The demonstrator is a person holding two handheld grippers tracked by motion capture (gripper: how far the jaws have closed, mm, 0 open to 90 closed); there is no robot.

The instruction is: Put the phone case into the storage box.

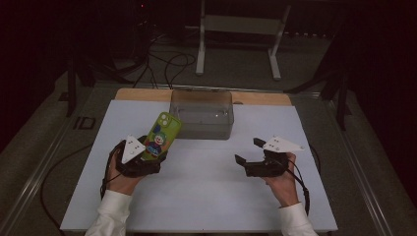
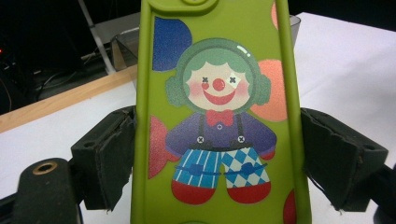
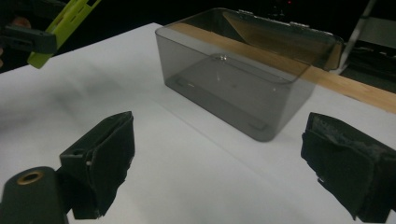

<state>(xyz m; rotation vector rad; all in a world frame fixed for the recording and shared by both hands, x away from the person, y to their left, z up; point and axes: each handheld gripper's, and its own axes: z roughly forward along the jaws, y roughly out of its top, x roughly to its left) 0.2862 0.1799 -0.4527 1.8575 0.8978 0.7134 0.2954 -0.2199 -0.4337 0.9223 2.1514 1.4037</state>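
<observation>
Left gripper (image 1: 147, 155) first: its fingers (image 2: 109, 156) are clamped on the long edges of a green phone case (image 1: 161, 135), the one printed with a clown, and the case is up off the desk (image 1: 206, 196). From the high view it stands just to the near left of the clear box (image 1: 201, 114), its top corner tilted toward the box's near-left corner; whether the two touch I cannot tell. In the left gripper view the case rises straight between the pads, clown facing the camera, one pad pressed against each side rim.

The clear box sits at the far middle of the white desk, close to the wooden strip (image 1: 255, 97) along the far edge. Its top is open, its lid tipped up behind it, and the smoky walls show a bare floor inside.

Over to the right gripper (image 1: 248, 151): near right of the box and well apart from it, fingers (image 3: 100, 158) spread wide with nothing between them. In the right gripper view they frame the box's near wall and corner, and the green case shows off beyond the box's other side.

Room to move: white desk lies bare between the two grippers in front of the box, and on to the near edge, where the white sleeves (image 1: 110, 216) come in.
</observation>
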